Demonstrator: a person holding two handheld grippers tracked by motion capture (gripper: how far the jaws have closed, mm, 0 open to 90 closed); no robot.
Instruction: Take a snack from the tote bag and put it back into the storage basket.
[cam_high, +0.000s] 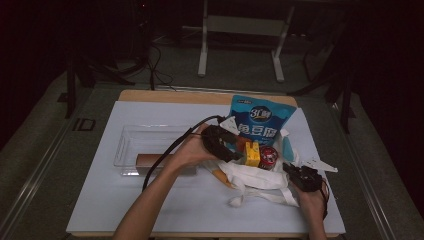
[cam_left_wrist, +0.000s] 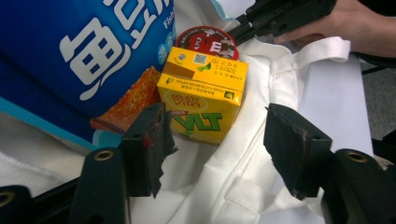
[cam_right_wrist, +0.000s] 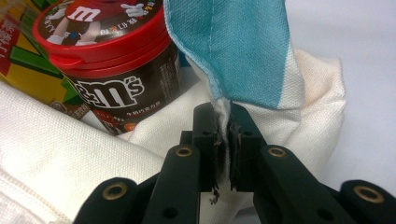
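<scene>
White table (cam_high: 150, 200): tote bag (cam_high: 255, 176) holds yellow carton (cam_left_wrist: 205, 100), candy tub (cam_right_wrist: 112, 70); left hand-held gripper (cam_left_wrist: 215, 135) wide apart, empty; right hand-held gripper (cam_right_wrist: 224, 144) pinching bag edge.

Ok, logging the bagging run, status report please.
Left gripper open, nothing between jaws, just short of yellow drink carton. Right gripper shut on bag edge. M&M's tub close beside carton.

The room is dark. The table (cam_high: 90, 200) has a white top and a wood edge (cam_high: 150, 95) at the far side. The floor (cam_high: 45, 150) is grey carpet. A white frame (cam_high: 240, 30) stands far behind the table. Black cables (cam_high: 155, 70) lie on the floor there.
</scene>
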